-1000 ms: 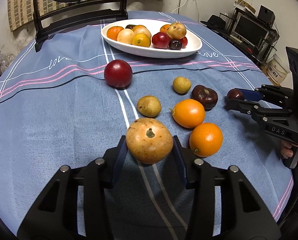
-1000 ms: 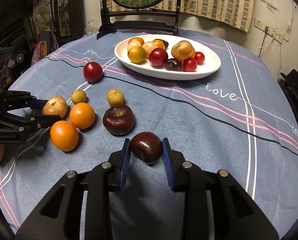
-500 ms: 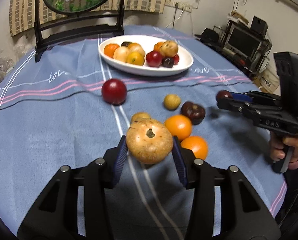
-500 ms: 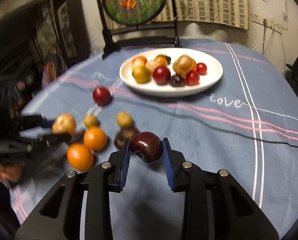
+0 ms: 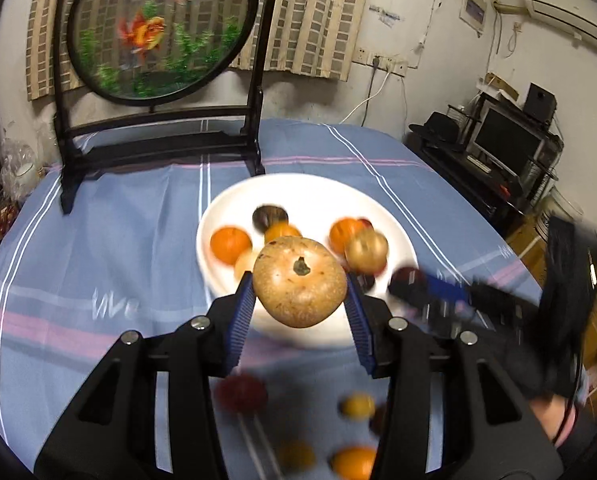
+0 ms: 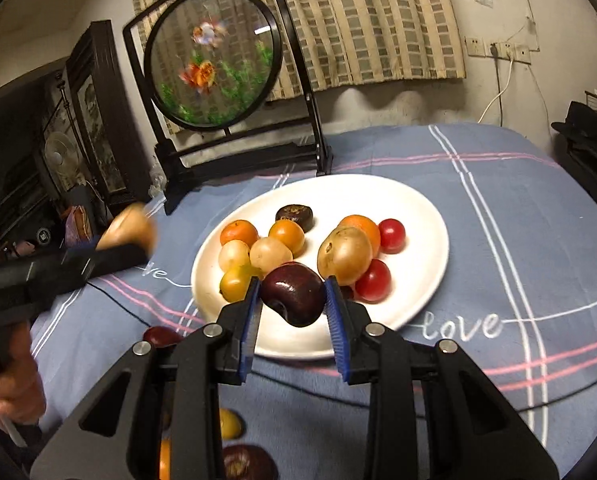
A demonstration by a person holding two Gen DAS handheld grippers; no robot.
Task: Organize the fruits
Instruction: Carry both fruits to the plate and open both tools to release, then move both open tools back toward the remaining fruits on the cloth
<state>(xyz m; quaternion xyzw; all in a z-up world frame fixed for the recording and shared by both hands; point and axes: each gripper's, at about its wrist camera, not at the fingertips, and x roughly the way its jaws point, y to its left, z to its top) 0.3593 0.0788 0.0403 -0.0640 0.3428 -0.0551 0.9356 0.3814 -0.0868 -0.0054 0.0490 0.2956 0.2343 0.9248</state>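
Left wrist view: the left gripper (image 5: 300, 300) is clamped on a tan pear (image 5: 299, 281), its stalk end turned toward the camera, and carries it clear of the blue cloth (image 5: 110, 248). The white plate (image 5: 310, 196) lies straight ahead of and below the jaws, its near rim just under the pear, with oranges and other fruit already in it and bare white at the far side. Loose fruit, blurred, sits on the cloth behind the jaws: a red one (image 5: 240, 396), a small yellow one (image 5: 358, 406) and an orange (image 5: 352, 462). At right the right gripper (image 5: 408, 282) comes in blurred, near the plate's right rim. Right wrist view: the right gripper (image 6: 293, 298) is clamped on a dark plum (image 6: 294, 299), held above the plate's (image 6: 414, 216) near rim, so the fruit pile lies directly ahead and the open space is further back and to the right. The left gripper (image 6: 132, 246), blurred, holds the pear (image 6: 128, 228) over the cloth (image 6: 498, 240) just left of the plate. Judging from this, both hands are on the carry to the plate, and the right looks nearer to a drop; each piece is roundish, so no long axis matters, only finding a gap among the fruit already there.
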